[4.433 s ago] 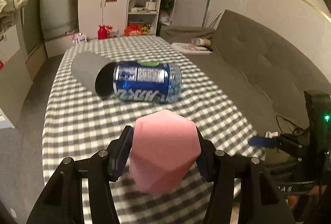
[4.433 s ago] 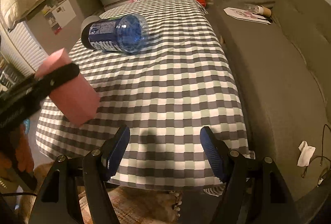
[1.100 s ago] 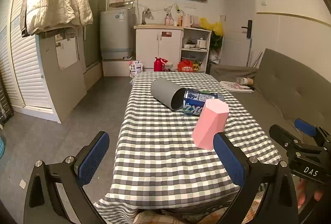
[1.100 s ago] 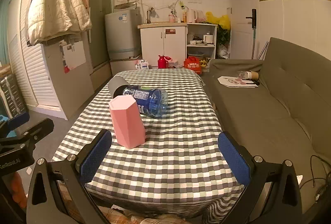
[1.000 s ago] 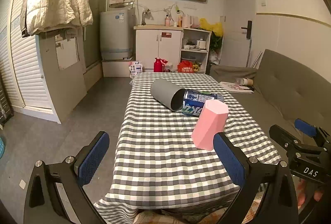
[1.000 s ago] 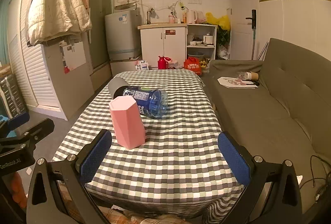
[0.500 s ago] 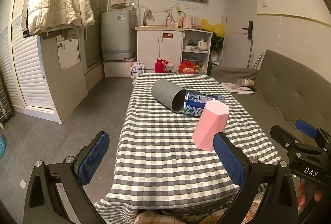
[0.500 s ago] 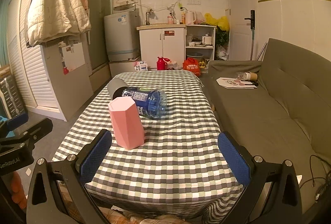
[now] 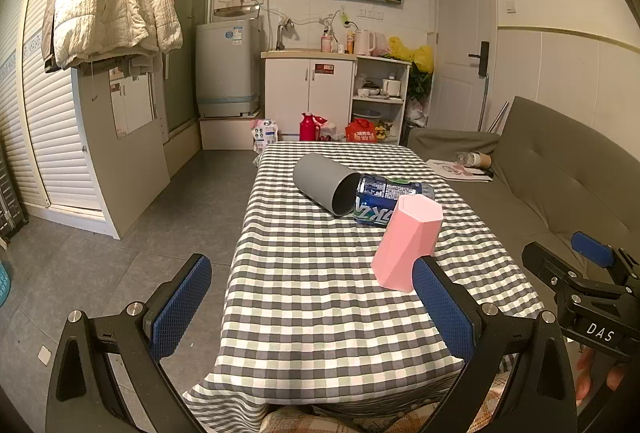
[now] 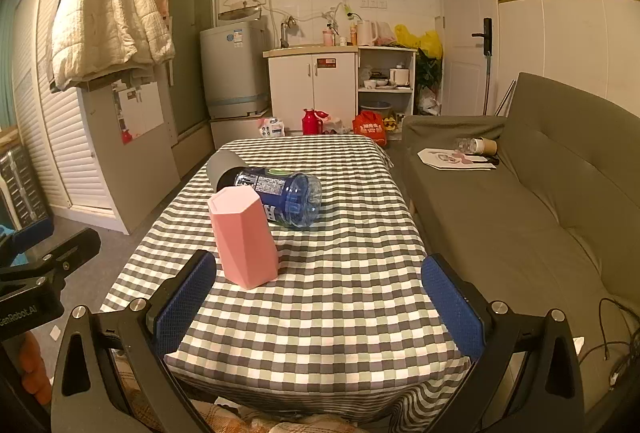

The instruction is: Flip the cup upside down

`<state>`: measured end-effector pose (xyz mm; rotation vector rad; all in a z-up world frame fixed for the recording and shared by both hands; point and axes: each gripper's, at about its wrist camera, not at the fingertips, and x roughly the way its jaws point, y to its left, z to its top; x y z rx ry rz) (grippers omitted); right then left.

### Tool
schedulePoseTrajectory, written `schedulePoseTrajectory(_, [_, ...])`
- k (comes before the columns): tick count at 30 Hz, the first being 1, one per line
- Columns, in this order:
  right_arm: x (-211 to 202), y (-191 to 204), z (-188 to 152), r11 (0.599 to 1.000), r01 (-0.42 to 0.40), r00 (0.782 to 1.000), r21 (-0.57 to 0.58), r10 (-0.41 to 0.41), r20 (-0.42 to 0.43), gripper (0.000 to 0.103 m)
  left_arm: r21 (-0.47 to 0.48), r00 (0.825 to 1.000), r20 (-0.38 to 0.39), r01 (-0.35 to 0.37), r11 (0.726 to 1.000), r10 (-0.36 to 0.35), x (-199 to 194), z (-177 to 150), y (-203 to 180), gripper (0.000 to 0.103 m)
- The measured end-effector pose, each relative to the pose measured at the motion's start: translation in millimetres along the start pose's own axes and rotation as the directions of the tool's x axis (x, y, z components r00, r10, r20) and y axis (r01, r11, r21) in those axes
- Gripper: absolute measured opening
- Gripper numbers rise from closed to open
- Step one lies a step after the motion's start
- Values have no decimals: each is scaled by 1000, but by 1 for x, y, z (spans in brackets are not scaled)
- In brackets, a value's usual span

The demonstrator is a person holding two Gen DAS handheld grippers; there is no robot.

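Note:
A pink faceted cup (image 9: 406,243) stands mouth down on the checked tablecloth (image 9: 304,297), free of both grippers; it also shows in the right wrist view (image 10: 244,239). My left gripper (image 9: 312,307) is open and empty, held back off the table's near edge. My right gripper (image 10: 318,299) is open and empty too, also back from the near edge. The right gripper's body shows at the right of the left wrist view (image 9: 580,289).
A grey cup (image 9: 326,184) lies on its side behind the pink cup, with a blue bottle (image 9: 390,197) lying against its mouth. A grey sofa (image 10: 520,201) runs along the table's right. Cabinets and a washing machine (image 9: 228,69) stand at the back.
Earlier my left gripper held the pink cup above the table. Now the cup stands on the cloth, both grippers are pulled back and open. Over the last second almost nothing moved.

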<state>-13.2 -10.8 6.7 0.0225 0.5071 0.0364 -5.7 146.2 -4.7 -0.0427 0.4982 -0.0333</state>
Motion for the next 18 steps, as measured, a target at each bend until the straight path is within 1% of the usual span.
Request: schedulePoseTrajectory(18, [1,-1,1,1000,3,1000,0,-3,-3,103,5,1000,6,3,1000,-3,-2,0,-2,103])
